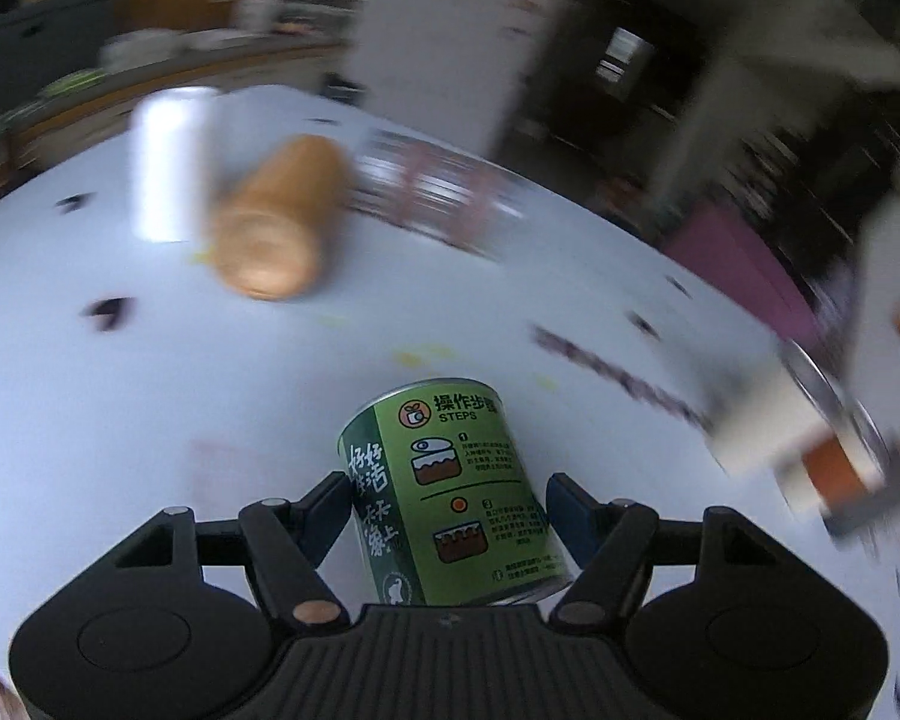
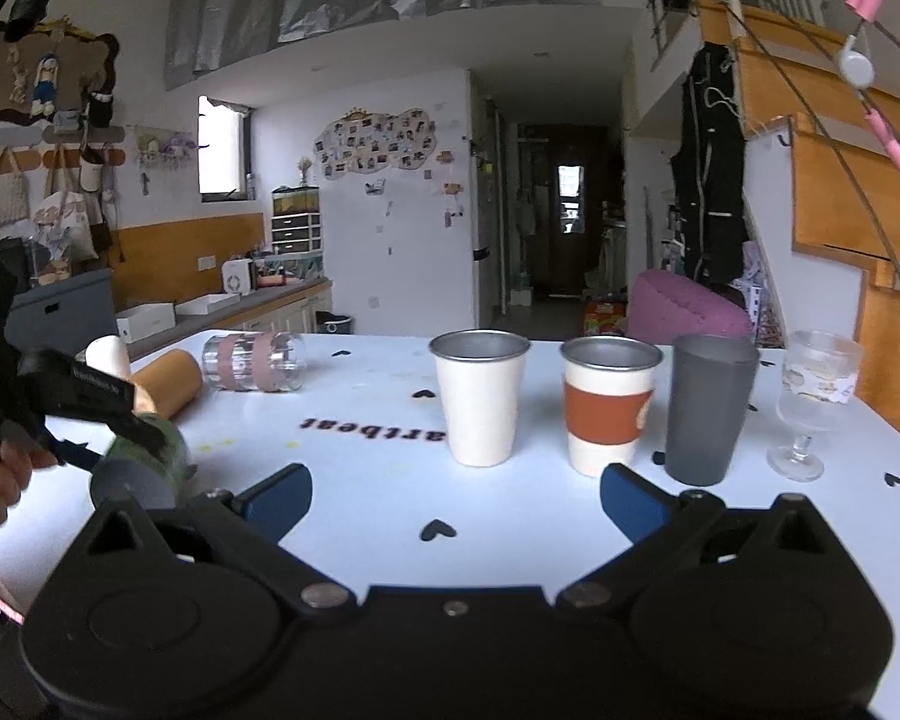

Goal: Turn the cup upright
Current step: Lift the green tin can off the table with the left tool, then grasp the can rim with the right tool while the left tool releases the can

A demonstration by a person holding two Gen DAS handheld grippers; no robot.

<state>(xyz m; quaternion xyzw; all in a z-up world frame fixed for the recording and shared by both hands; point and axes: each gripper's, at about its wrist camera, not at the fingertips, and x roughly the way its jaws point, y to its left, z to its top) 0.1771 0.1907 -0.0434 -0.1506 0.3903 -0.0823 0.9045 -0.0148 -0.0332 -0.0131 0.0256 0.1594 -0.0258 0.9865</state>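
Left gripper (image 1: 450,501) clamped on the green printed cup (image 1: 450,498), held tilted just above the white table (image 1: 120,420), near side of the orange cup (image 1: 276,228) lying on its side; right gripper (image 2: 456,495) spread apart, holding nothing, just short of the upright white cup (image 2: 480,396). Likely to slip in the pads or topple if released while tilted; heavy blur suggests fast motion

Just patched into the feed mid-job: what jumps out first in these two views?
The green printed cup, clamped between the left gripper's fingers, fills the left wrist view. In the right wrist view, four cups stand upright in a row: white cup, orange-banded cup, grey cup, stemmed glass. An orange cup and a clear pink-banded cup lie on their sides, far left.
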